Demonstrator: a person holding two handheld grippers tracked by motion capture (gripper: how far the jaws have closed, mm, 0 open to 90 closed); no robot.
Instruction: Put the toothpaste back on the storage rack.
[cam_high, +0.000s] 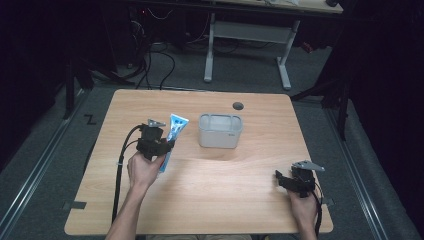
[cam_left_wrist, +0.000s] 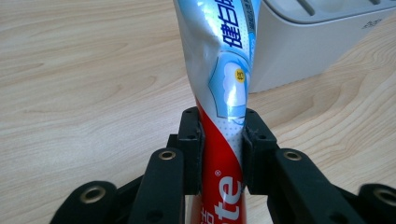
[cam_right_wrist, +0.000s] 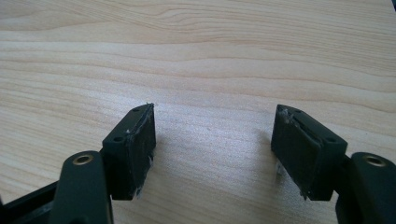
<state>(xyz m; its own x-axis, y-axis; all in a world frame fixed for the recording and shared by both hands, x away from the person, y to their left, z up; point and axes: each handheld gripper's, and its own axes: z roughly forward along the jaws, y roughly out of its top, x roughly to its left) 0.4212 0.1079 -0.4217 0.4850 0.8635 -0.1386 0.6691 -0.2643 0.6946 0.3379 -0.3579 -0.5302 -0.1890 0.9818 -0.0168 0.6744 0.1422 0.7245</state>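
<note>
1. Left gripper view: the left claw (cam_left_wrist: 219, 149) is clamped on the toothpaste tube (cam_left_wrist: 222, 84). Both black pads press against the red lower section of the tube, one on each side.
2. The tube runs lengthwise between the jaws and extends away from the camera. Its upper section is light blue and white with printed characters, and the foil surface is creased just above the grip.
3. High view: the left claw (cam_high: 162, 145) sits in the person's left hand (cam_high: 144, 170) over the left half of the tabletop (cam_high: 215, 200). The toothpaste tube (cam_high: 175, 129) points away from the person, its flat far end angled toward the container.
4. The tube's near end projects from below the claw, beside the hand. Whether that end touches the tabletop cannot be determined.
5. The white container (cam_high: 220, 131) stands near the middle of the tabletop, just to the right of the tube's far end. In the left gripper view the container (cam_left_wrist: 317, 42) appears directly behind the tube.
6. Right gripper view: the right claw (cam_right_wrist: 215, 154) stands apart, with bare wood grain between its two pads.
7. High view: the right claw (cam_high: 282, 180) sits in the right hand (cam_high: 303, 207) near the right front corner of the tabletop, well apart from the tube and the container.
8. A dark round grommet (cam_high: 238, 106) is set in the tabletop behind the container.
</note>
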